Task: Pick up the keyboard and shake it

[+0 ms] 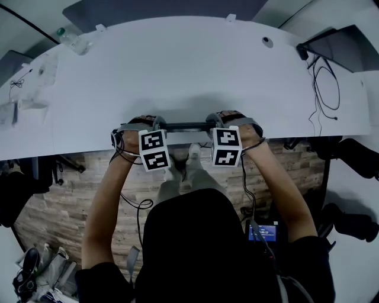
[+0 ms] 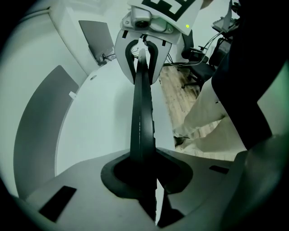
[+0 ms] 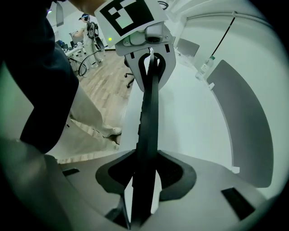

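A slim black keyboard (image 1: pixel 186 126) hangs on edge just over the front edge of the white table (image 1: pixel 189 65), spanning the gap between my two grippers. My left gripper (image 1: pixel 151 127) points steeply down and is shut on the keyboard's left end. My right gripper (image 1: pixel 220 124) grips the other end the same way. In the left gripper view the keyboard (image 2: pixel 142 113) runs edge-on from my left gripper (image 2: pixel 144 180) up to the right gripper (image 2: pixel 142 54). The right gripper view mirrors this: the keyboard (image 3: pixel 149 122) leads from my right gripper (image 3: pixel 142 185) to the left gripper (image 3: pixel 151 63).
A plastic bottle (image 1: pixel 71 40) lies at the table's far left, and cables (image 1: pixel 323 83) and a dark screen (image 1: pixel 343 44) sit at its right. A grey mat (image 1: pixel 166 9) lies at the back. Below the edge are wooden floor and the person's legs (image 1: pixel 189 171). An office chair (image 2: pixel 198 58) stands off to the side.
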Action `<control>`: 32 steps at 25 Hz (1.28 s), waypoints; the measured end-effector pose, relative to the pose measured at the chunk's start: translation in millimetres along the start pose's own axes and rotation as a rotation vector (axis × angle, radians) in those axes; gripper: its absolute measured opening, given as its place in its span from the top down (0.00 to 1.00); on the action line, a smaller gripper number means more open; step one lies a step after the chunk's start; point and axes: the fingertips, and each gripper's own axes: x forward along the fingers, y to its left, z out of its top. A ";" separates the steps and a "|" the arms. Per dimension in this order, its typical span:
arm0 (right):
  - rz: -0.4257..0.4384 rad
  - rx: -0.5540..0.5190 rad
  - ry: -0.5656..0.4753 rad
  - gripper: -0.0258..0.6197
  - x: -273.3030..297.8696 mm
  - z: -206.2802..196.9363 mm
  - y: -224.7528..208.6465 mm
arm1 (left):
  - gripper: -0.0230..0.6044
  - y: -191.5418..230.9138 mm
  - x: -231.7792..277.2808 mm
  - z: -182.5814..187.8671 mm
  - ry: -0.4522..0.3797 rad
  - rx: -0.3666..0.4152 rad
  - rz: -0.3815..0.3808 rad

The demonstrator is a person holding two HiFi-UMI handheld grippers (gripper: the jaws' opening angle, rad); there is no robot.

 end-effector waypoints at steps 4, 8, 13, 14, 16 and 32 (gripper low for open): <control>0.023 0.017 0.004 0.74 -0.6 -1.5 -1.4 | 0.83 -1.4 0.6 2.2 0.002 -0.009 -0.010; 0.056 0.009 0.028 0.73 5.7 1.3 -4.1 | 0.83 -0.1 1.5 2.2 0.003 -0.013 -0.014; 0.114 0.002 0.045 0.74 16.4 8.6 -0.7 | 0.83 -1.9 1.3 4.0 -0.001 -0.015 -0.021; 0.119 -0.001 0.046 0.75 18.6 9.1 0.2 | 0.83 -1.9 1.5 4.1 -0.002 -0.017 -0.022; 0.114 -0.002 0.051 0.78 21.6 9.4 0.2 | 0.83 -1.4 1.8 3.9 -0.002 -0.020 -0.026; 0.101 0.013 0.047 0.83 8.7 11.4 -7.5 | 0.83 3.0 -9.0 6.3 -0.013 -0.022 -0.011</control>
